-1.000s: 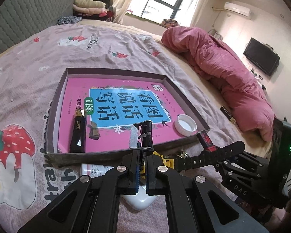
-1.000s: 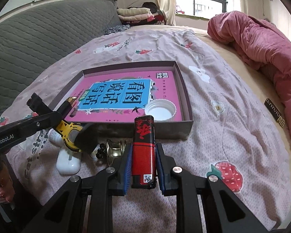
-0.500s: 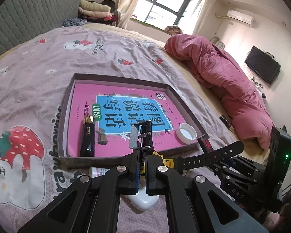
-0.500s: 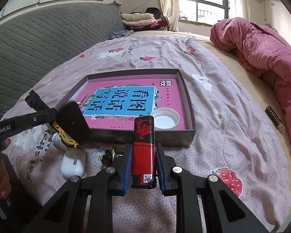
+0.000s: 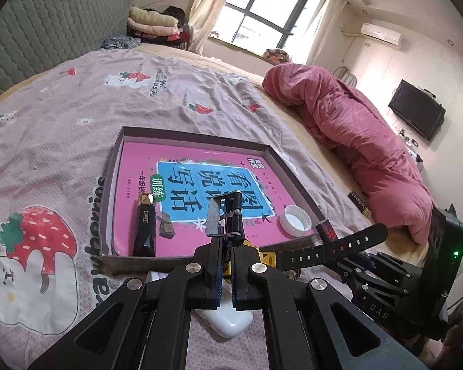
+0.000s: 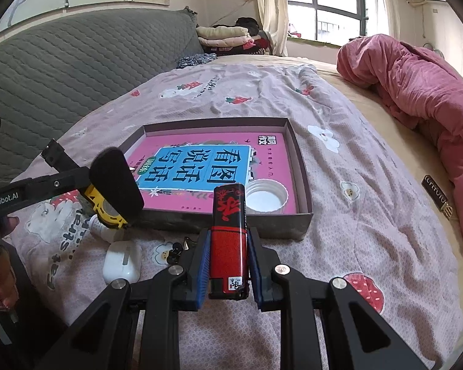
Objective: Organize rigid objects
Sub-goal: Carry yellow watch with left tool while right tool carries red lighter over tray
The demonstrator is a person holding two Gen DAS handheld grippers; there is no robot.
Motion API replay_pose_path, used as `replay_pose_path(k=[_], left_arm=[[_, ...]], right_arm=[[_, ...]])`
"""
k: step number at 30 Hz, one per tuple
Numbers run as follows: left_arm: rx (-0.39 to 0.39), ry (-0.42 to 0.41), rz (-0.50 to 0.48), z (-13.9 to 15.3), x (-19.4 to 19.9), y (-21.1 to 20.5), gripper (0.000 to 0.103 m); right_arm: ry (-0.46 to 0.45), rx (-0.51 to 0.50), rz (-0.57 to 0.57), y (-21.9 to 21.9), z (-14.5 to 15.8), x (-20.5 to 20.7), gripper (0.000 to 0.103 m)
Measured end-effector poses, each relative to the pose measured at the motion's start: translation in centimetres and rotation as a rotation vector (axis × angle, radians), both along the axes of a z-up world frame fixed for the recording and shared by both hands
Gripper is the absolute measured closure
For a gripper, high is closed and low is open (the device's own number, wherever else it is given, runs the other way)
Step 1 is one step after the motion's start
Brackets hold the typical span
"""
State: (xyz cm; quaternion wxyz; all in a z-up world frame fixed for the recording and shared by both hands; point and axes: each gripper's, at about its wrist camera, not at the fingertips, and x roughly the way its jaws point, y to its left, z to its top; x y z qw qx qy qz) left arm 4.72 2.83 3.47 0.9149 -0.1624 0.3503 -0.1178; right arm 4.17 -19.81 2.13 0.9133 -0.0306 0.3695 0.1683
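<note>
You have a red-and-black lighter [image 6: 229, 234] clamped lengthwise between the fingers of your right gripper [image 6: 228, 265], its top pointing toward the shallow box [image 6: 302, 219] on the bed. Your left gripper [image 5: 226, 265] is shut on a small folded tool [image 5: 223, 215], a grey blade and black handle by the look of it, held upright just short of the box's near wall.

To set each down well, carry it over the near wall before you lower; that wall looks low but would catch a dragged tip. Lay the lighter flat on a bare stretch of the pink book [image 6: 206, 166] that lines the box floor, and part the fingers only once it rests, since a round body may roll. Keep it off the white cap [image 6: 267, 195].

The box already holds the cap in its near right corner, and a black bar-shaped item [image 5: 145, 228] with a small dark piece [image 5: 166, 225] beside it near the left side.

Outside it, along the near edge, a white earbud case [image 6: 122, 260], a yellow tape measure [image 6: 103, 208], a small white bottle [image 6: 99, 229] and some clips [image 6: 174, 251] lie waiting.
</note>
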Motion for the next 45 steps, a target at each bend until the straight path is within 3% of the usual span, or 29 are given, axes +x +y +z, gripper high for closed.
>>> replay_pose_path(k=[22, 45], left_arm=[[0.014, 0.013, 0.065, -0.1, 0.8, 0.8, 0.1], [-0.02, 0.023, 0.144, -1.5, 3.7, 2.6, 0.099]], right_arm=[[-0.069, -0.006, 0.02, 0.1, 1.1, 1.1, 0.08], [-0.062, 0.006, 0.018, 0.2, 1.0, 2.8, 0.08]])
